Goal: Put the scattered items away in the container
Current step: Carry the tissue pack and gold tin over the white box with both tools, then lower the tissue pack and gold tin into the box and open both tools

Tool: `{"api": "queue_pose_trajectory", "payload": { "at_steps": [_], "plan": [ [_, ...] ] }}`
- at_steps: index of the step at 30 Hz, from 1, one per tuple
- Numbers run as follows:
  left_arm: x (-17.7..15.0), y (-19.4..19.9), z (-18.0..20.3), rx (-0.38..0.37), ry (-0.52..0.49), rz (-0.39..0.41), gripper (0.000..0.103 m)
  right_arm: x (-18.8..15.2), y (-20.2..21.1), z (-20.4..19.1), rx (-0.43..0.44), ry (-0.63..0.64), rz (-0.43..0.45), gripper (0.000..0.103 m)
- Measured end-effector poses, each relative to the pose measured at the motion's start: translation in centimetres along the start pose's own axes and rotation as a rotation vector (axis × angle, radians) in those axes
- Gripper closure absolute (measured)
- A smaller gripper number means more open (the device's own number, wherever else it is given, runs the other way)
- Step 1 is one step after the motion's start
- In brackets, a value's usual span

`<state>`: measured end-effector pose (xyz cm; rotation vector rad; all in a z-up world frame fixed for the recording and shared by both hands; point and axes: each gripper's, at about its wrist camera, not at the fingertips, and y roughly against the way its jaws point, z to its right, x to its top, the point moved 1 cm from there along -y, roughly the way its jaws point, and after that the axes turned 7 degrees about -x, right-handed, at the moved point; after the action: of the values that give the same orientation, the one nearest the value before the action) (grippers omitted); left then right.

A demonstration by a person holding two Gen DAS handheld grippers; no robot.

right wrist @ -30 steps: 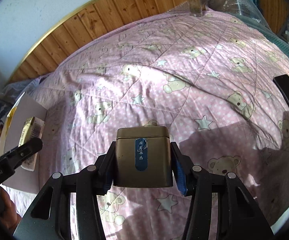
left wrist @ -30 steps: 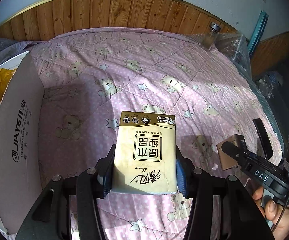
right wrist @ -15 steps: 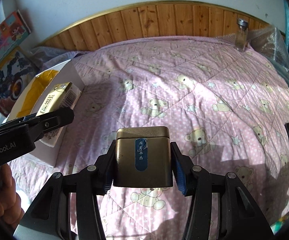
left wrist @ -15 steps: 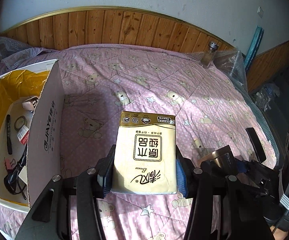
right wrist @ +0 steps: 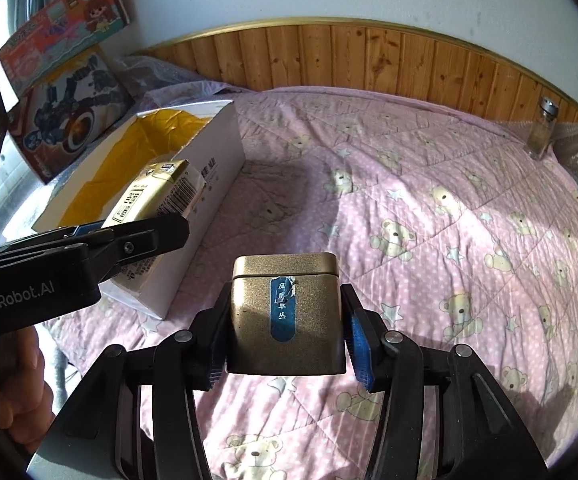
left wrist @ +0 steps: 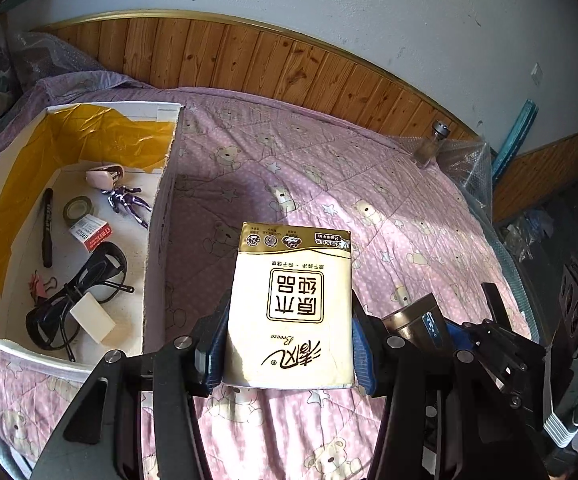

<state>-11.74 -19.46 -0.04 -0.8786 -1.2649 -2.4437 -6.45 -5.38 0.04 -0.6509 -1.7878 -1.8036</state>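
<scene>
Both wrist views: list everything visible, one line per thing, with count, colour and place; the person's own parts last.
tissue pack: 1, cream and gold, clamped in left claw
tin: 1, gold with blue label, clamped in right claw
box: 1, white with yellow lining, left on the quilt
marker: 1, black, in box
tape roll: 1, dark, in box
figurine: 1, purple metallic, in box
glasses: 1, black, in box
glass jar: 1, clear with metal cap, far right by the wood panelling
quilt: 1, pink with bears, under everything
toy cartons: 2, colourful, against wall behind box
left claw: 1, black, blue pads
right claw: 1, black, blue pads
hand: 1, grips left handle
</scene>
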Motion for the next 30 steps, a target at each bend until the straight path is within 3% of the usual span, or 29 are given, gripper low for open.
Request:
{"api": "queue_pose_trajectory", "payload": {
  "at_steps": [8, 16, 24, 30],
  "plan": [
    [1.6, 4.0, -4.3, -0.009, 0.108, 0.085, 0.051, 4.3, 1.1, -3.9, 0.081, 0.087, 0.052, 0.05],
    [3.4, 8.7, -11.4, 0.071, 0.23, 0.171, 0.051, 9.9, 1.3, -7.9, 0.176, 0.17, 0.098, 0.05],
    [4.6, 10.1, -16.9, 0.111, 0.324, 0.171, 0.051, 13.9, -0.3, -11.9, 0.264, 0.244, 0.073, 0.05],
    [4.9, 9.1, -18.3, 0.11, 0.364, 0.136, 0.051, 17.1, -3.1, -15.0, 0.321, 0.298, 0.012, 0.05]
  ]
}}
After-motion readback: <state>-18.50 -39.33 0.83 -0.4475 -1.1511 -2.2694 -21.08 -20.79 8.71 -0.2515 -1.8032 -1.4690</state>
